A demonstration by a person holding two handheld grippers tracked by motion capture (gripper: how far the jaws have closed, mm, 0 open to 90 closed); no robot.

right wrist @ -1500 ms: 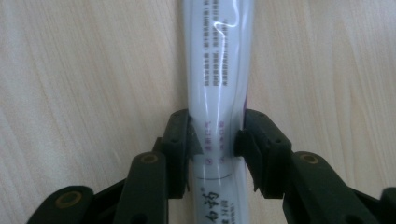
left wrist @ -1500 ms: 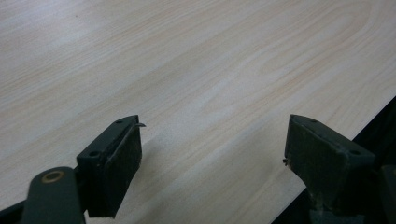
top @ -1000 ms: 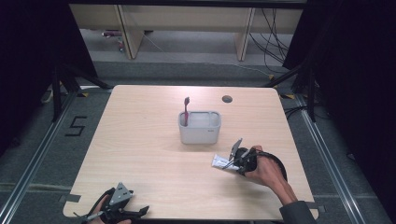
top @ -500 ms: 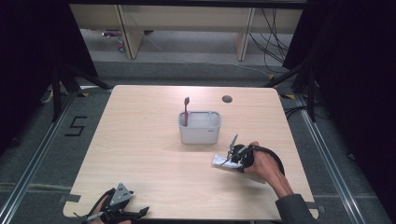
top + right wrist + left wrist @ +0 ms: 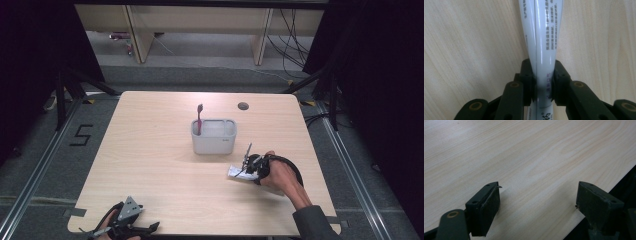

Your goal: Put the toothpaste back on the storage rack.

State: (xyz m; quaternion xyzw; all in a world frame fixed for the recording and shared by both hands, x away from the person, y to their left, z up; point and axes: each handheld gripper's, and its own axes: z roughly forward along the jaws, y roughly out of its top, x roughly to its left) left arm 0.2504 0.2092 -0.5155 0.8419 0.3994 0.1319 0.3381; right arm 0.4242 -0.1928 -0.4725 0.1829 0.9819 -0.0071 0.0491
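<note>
Right gripper view looks straight along the toothpaste tube (image 5: 541, 37), whose long axis runs away from the camera, up the middle of the picture and out through its top edge, while its near end passes down between the jaws. The tube is glossy white with a bright streak of reflected light along its length, a fine dark seam line beside that, and small columns of printed characters on its right half; a few purple marks show low down, at the pinch. It narrows where it is squeezed and widens farther off. The right tongs (image 5: 541, 82) are pressed onto it from both sides, their black pads flat against the white skin, having just finished closing on it.

From the high view, the tube (image 5: 236, 172) lies low on the tabletop (image 5: 150, 160), on the person's right and in front of the grey holder (image 5: 214, 137), apart from it. Its long axis runs roughly across the tabletop, with the free end pointing toward the person's left and the held end buried in the right tongs (image 5: 245, 170). A red toothbrush (image 5: 199, 117) stands upright in the left part of the holder.

The left tongs (image 5: 537, 202) are spread wide with nothing between them, resting at the near edge of the tabletop, well apart from the tube.
</note>
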